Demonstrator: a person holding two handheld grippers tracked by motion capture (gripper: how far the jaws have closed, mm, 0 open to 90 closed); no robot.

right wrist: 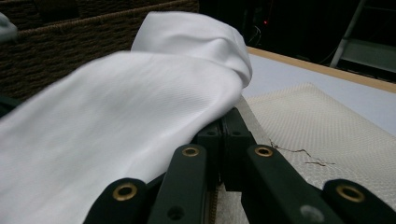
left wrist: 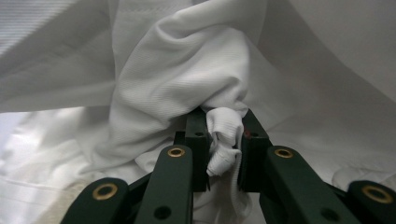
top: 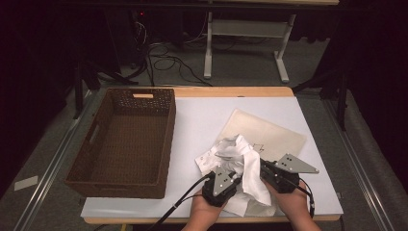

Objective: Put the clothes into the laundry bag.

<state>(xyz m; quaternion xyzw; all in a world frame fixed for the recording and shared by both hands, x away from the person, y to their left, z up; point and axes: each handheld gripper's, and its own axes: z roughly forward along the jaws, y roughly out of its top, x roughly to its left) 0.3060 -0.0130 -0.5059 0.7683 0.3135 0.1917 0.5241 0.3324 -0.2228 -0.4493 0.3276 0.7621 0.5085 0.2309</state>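
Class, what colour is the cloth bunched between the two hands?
White cloth, plain and finely ribbed; clearest in the left gripper view.

A crumpled white cloth [top: 239,161] lies bunched at the near edge of the tabletop [top: 192,120] (one fold draped toward the front), partly overlapping a flat cream mesh bag [top: 274,134] behind it.

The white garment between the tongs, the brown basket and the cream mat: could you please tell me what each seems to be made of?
White garment: soft knit fabric, probably cotton jersey, matte; fine ribbing shows and it bunches in loose folds.
Brown basket: woven wicker or rattan, dull dark brown; the weave and cut-out handles show.
Cream mat: coarse woven cloth or mesh, matte; a grid texture and a loose thread show.
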